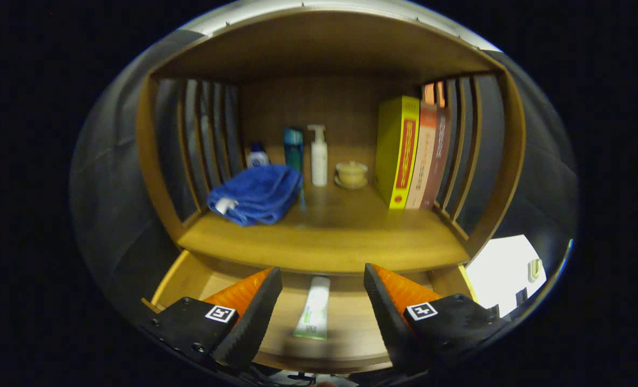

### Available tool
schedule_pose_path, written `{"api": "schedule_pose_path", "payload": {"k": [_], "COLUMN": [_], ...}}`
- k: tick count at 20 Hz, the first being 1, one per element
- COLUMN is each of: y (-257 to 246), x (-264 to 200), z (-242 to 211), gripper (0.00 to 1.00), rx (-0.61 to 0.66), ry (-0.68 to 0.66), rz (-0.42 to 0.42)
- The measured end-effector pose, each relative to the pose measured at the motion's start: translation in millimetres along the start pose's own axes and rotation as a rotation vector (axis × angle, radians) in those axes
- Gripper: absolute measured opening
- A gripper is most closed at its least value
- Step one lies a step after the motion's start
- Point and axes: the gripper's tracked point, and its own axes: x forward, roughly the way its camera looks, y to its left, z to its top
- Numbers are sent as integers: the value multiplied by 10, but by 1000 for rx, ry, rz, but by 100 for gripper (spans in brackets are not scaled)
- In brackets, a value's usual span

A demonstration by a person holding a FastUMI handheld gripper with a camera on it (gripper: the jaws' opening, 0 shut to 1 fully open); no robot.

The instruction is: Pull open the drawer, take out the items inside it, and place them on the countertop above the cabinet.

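Looking forward along the gripper [323, 293], fingers spread wide apart and gripping nothing, hovering over an open wooden drawer [190, 277]. Lying flat on the drawer floor, between the two fingers and slightly below them: a white tube with green print [313, 309], cap end pointing toward the cabinet. Touching neither finger. Print on the tube too blurred to read.

Directly beyond the drawer, the wooden countertop [329, 239] of the cabinet, enclosed by slatted side walls and a wooden roof. On its left, a folded blue towel [257, 193] with a small white tag. Behind the towel, a small white bottle with a blue cap [257, 156] and a tall teal bottle [293, 148]. Just beside those, a white pump bottle [319, 156], then a small pale lidded cup on a saucer [351, 174]. On the right, three upright books [413, 153] leaning against the slats: yellow, pale orange, dark red. Spine lettering present but illegible.

Front strip of the countertop bare, with nothing between it and the drawer. Off to the right, outside the cabinet, a bright white surface [501, 269].
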Motion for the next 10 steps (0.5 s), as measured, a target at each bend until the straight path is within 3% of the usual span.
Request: {"api": "schedule_pose_path", "payload": {"k": [4, 10], "y": [85, 158], "x": [472, 853], "z": [-589, -898], "gripper": [100, 99], "rx": [18, 58], "ry": [265, 472], "rz": [11, -2]}}
